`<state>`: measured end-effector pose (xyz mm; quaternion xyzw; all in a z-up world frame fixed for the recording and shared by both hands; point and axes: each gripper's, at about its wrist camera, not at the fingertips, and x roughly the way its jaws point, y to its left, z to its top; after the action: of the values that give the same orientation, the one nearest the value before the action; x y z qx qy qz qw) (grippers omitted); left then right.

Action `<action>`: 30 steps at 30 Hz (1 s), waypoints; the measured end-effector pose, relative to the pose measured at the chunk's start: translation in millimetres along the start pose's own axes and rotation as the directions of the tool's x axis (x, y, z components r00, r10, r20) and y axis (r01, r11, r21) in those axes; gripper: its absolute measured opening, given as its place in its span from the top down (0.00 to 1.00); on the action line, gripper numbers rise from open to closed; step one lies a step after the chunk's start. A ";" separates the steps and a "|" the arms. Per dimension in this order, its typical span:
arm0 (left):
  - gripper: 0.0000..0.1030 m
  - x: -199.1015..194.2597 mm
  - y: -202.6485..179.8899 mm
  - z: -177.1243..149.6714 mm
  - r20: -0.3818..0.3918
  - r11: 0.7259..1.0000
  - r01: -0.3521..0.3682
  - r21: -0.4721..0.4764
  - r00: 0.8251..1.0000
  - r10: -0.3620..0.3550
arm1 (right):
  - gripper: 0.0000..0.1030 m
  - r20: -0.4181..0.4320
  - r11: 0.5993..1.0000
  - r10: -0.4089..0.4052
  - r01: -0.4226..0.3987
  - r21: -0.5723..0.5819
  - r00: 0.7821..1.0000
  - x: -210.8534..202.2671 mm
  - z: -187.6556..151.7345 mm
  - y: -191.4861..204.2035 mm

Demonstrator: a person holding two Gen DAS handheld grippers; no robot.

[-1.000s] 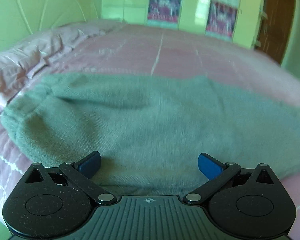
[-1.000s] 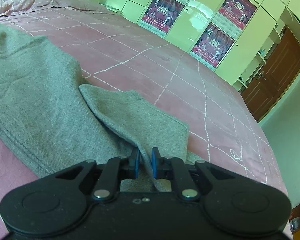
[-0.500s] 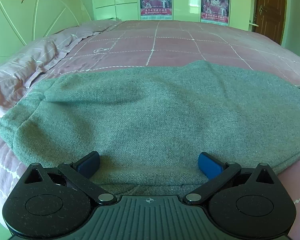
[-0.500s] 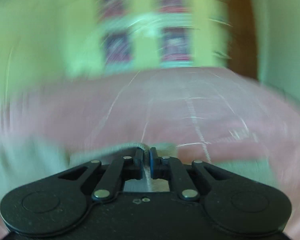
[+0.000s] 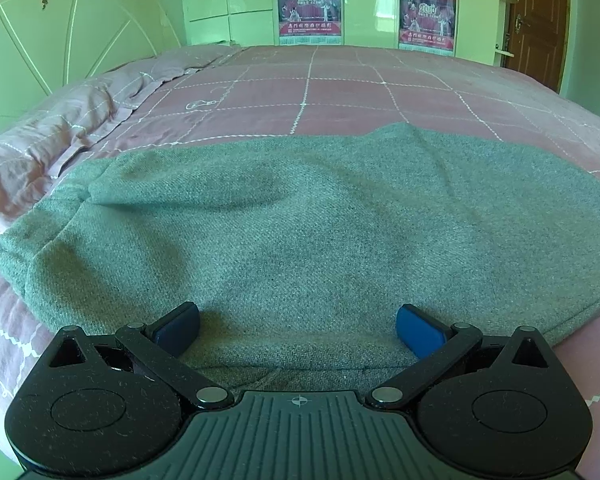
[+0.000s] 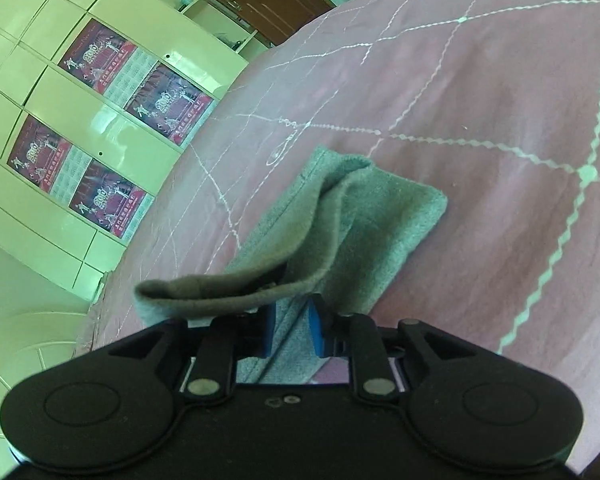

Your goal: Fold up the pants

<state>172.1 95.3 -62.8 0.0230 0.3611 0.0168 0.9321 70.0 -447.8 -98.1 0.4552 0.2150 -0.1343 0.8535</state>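
1. Left tongs (image 5: 298, 320): spread wide, nothing gripped, blue pads (image 5: 416, 334) apart at 8 and 4 o'clock of the left view.
2. Pants (image 5: 300, 220): grey, spread flat on the pink bed (image 5: 340, 92), directly ahead of and beneath these tongs; near edge passing under both pads, contact too close to tell.
3. Long axis in this view: 9 to 3 o'clock, crosswise to the tongs. Closed, seamed end at 9 o'clock, just beside the pillow (image 5: 60, 140); other end cut off by the frame at 3 o'clock.
4. Far edge of the cloth rising to a soft peak at about 1 o'clock; wardrobe (image 5: 360, 0) beyond at 12.
5. Right tongs (image 6: 292, 328): narrow, just been opening, only a slim gap between the pads.
6. Pants (image 6: 380, 220) in the right view: a doubled end lying on the bed (image 6: 500, 80), a loose flap draped over the left-hand finger, grey cloth with a seam showing through the gap. Pads not seen pressing on it.
7. Long axis here: 7 to 1 o'clock, running away from the tongs, blunt folded corner pointing to 1 o'clock and resting on the bed.
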 end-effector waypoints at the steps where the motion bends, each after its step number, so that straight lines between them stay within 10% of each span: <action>1: 0.00 0.1 -0.4 0.1 -0.001 1.000 -0.001 0.001 1.000 0.001 | 0.87 0.000 1.000 -0.002 0.002 -0.008 1.000 3.6 0.7 2.1; 6: 0.00 0.4 0.1 0.5 -0.002 1.000 0.001 0.003 1.000 -0.001 | 0.79 -0.034 1.000 0.007 -0.007 -0.012 0.999 18.7 11.1 10.1; 9: 0.00 0.5 0.4 1.2 -0.005 1.000 0.001 0.001 1.000 -0.001 | 1.00 -0.063 0.996 -0.025 0.020 -0.090 0.998 24.7 19.5 28.1; 18: 0.00 0.5 -0.6 1.8 -0.004 1.000 0.006 0.004 1.000 -0.006 | 1.00 0.111 0.947 0.285 -0.261 -0.189 0.952 -31.9 57.6 118.9; 24: 0.00 1.1 0.1 1.3 -0.003 1.000 0.007 0.003 1.000 -0.007 | 1.00 0.037 0.999 0.013 -0.011 -0.032 0.999 -19.5 14.1 23.6; 30: 0.00 2.0 1.7 1.7 -0.003 1.000 0.013 0.008 1.000 -0.013 | 0.93 0.046 0.996 0.004 -0.008 0.085 0.999 -17.4 1.1 -13.4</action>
<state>174.7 97.0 -62.8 0.0243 0.3627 0.0096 0.9315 49.5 -455.4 -98.6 0.4888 0.1881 -0.1513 0.8383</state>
